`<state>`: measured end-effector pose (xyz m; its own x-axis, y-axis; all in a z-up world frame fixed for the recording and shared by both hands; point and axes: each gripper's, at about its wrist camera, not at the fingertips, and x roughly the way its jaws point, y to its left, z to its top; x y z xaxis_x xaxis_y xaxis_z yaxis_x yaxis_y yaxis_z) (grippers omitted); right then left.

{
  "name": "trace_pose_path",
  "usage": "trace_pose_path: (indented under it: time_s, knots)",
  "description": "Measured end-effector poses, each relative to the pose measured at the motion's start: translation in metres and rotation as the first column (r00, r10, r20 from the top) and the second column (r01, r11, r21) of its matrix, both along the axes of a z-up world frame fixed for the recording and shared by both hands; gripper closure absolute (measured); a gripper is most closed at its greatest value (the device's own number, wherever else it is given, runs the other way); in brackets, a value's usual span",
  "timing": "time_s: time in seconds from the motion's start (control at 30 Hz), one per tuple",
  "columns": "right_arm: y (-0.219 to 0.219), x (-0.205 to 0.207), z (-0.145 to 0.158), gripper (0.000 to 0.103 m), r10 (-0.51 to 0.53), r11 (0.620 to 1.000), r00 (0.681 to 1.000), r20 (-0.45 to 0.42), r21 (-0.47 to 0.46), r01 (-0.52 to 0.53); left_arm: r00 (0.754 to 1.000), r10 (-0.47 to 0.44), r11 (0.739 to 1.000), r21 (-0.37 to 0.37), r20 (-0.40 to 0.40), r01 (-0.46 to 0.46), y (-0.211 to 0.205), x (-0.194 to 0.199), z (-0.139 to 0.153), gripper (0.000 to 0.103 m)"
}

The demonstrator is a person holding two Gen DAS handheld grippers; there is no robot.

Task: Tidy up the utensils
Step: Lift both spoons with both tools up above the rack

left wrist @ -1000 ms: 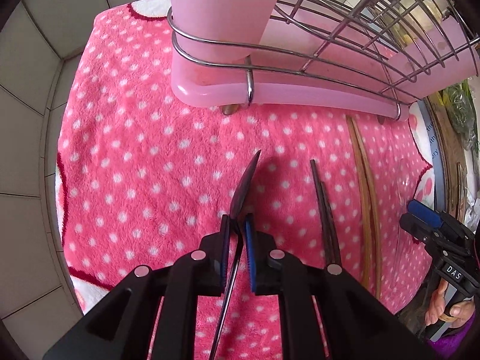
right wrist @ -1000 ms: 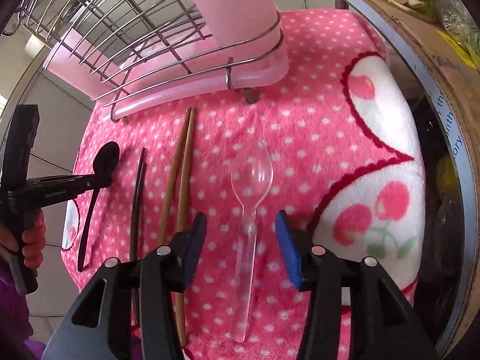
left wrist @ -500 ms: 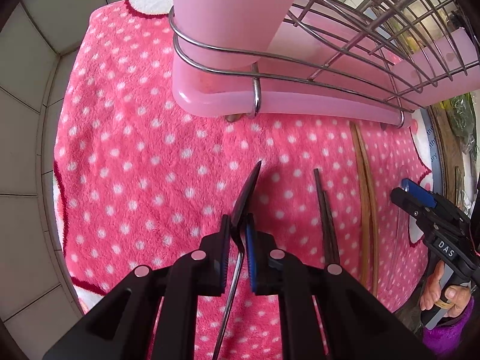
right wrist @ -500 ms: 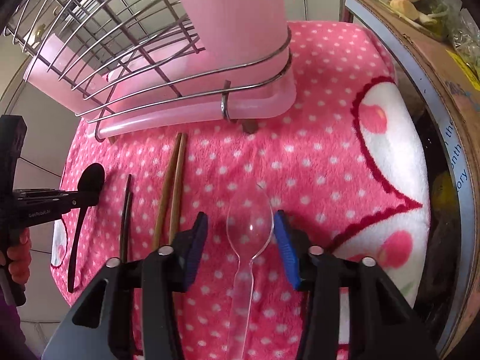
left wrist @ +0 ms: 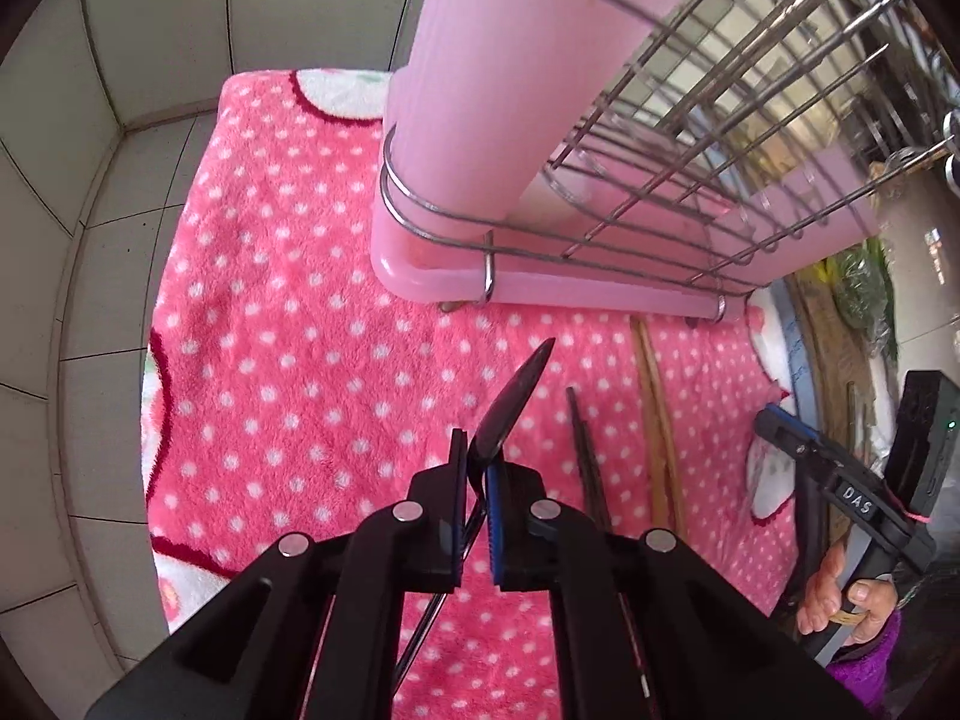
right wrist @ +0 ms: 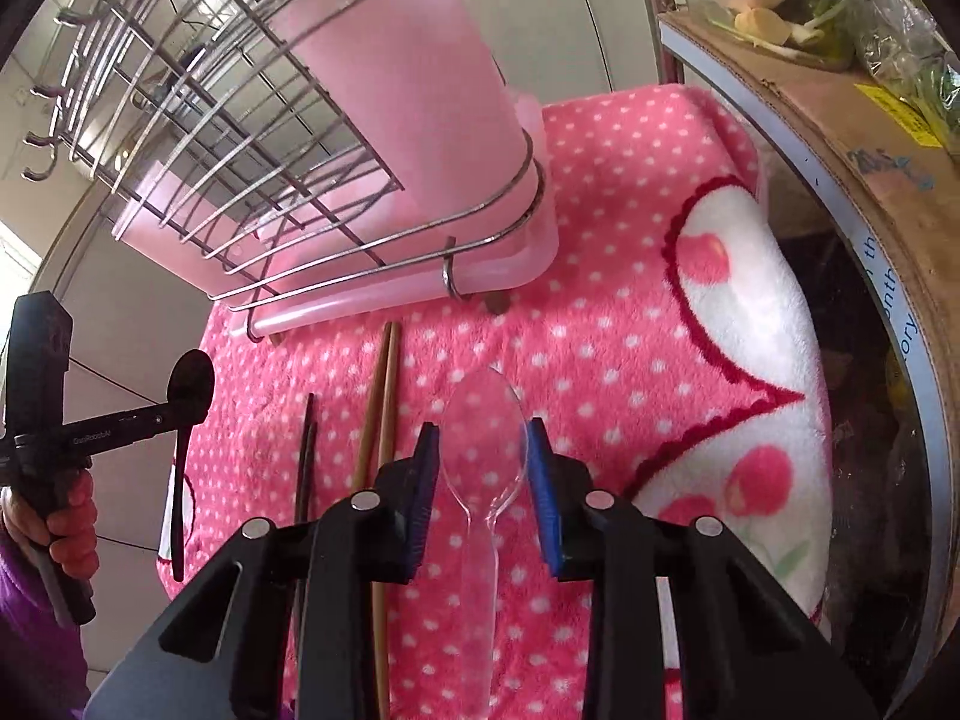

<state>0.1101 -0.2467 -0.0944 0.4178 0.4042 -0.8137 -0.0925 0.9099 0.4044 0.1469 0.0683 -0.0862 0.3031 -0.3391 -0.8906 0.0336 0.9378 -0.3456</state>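
Now both grippers carry a spoon above the pink polka-dot towel. Left gripper: jaws have just been closing and are clamped on the neck of a black spoon, bowl edge-on and pointing up toward the rack, handle trailing down between the arms of the gripper. In the right wrist view the same spoon shows lifted clear of the towel, a hand around the gripper's grip.

Right gripper: jaws grip the clear plastic spoon across the sides of its bowl, blue pads touching both edges; handle runs down toward the camera.

Lying on the towel, apart from each other: a pair of dark chopsticks and, just to their right, a pair of brown wooden chopsticks, tips toward the rack.

At the far edge of the towel stands a wire dish rack on a pink drip tray, with a tall pink utensil cup held in its wire ring.
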Motion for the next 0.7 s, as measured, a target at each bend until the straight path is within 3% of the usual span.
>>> trace_pose_path:
  time_s: [0.17, 0.3, 0.43, 0.47, 0.7]
  knots:
    - [-0.008, -0.011, 0.028, 0.074, -0.018, 1.000, 0.997, 0.080, 0.020, 0.016, 0.992, 0.060, 0.993, -0.110, 0.115, -0.048, 0.015, -0.019, 0.034, 0.098]
    - [-0.007, -0.017, 0.052, 0.074, -0.027, 0.999, 0.989, 0.148, 0.024, 0.023, 0.965, 0.099, 0.987, -0.145, 0.245, -0.064, 0.016, -0.036, 0.069, 0.098]
    - [-0.005, -0.020, 0.078, 0.076, -0.035, 0.999, 0.975, 0.222, 0.021, 0.031, 0.923, 0.135, 0.979, -0.191, 0.360, -0.069, 0.016, -0.048, 0.104, 0.098]
    - [-0.006, -0.021, 0.085, 0.091, -0.036, 0.999, 0.971, 0.236, 0.023, 0.031, 0.910, 0.144, 0.976, -0.205, 0.388, -0.068, 0.016, -0.050, 0.112, 0.098]
    - [-0.013, -0.017, 0.123, 0.100, -0.043, 0.999, 0.946, 0.321, 0.023, 0.038, 0.819, 0.207, 0.959, -0.275, 0.534, -0.064, 0.018, -0.052, 0.159, 0.098]
